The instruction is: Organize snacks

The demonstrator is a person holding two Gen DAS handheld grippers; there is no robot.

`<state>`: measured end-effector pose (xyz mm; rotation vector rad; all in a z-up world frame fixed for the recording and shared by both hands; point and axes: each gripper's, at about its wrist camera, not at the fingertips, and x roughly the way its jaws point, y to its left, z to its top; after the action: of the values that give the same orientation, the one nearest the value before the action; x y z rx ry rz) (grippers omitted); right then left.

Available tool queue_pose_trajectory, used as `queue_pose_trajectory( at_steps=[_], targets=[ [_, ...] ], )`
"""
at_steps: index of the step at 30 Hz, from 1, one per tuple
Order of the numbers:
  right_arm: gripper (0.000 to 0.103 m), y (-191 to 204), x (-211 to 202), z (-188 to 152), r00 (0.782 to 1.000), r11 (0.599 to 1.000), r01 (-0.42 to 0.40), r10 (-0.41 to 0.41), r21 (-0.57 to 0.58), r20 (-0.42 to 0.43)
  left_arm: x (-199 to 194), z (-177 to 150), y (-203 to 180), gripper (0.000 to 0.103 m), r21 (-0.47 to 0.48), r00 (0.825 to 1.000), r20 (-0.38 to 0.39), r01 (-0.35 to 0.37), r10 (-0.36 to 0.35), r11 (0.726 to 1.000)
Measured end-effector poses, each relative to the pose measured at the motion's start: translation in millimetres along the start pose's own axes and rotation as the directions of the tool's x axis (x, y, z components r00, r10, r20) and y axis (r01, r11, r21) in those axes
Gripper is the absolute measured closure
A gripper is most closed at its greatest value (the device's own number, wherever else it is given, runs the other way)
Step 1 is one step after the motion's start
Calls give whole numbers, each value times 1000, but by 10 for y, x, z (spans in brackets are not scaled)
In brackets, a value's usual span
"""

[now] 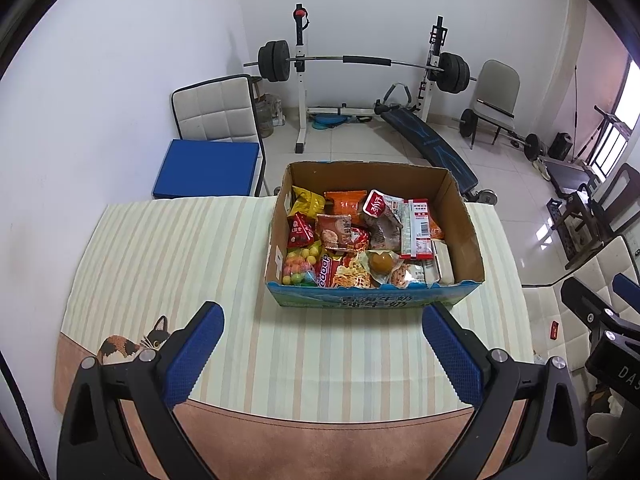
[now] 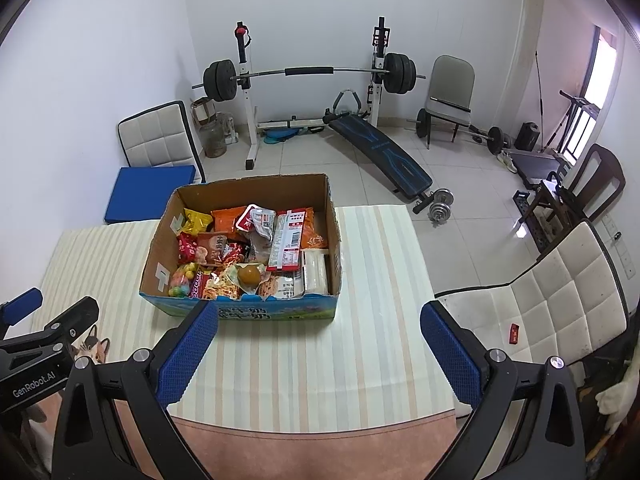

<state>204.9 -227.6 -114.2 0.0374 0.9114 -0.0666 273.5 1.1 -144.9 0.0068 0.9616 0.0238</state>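
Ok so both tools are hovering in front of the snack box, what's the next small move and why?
Probably ease the right tool forward and down over the cardboard box toward the red and white packet lying on top. Both tools are open and empty, short of the box's near wall, and that packet sits uppermost among the snacks, so it looks easiest to lift first. The left tool can wait.

A room in a home, used partly as a gym. A barbell (image 1: 362,62) rests on a white rack against the far wall, with a sit-up bench (image 1: 430,142) and loose dumbbells (image 2: 440,205) on the tiled floor. Nearer, a table (image 1: 168,248) under a striped cloth with a cat print has padded white chairs (image 2: 532,304) beside it.
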Motion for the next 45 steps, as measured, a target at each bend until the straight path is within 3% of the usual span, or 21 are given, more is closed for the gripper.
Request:
queue_pose_trajectory(
  at_steps=[45],
  targets=[
    [0, 63, -128, 29, 1000, 1000, -19, 19, -5, 20, -127, 71, -88, 1, -4, 1000, 24, 1, -1, 1000]
  ],
)
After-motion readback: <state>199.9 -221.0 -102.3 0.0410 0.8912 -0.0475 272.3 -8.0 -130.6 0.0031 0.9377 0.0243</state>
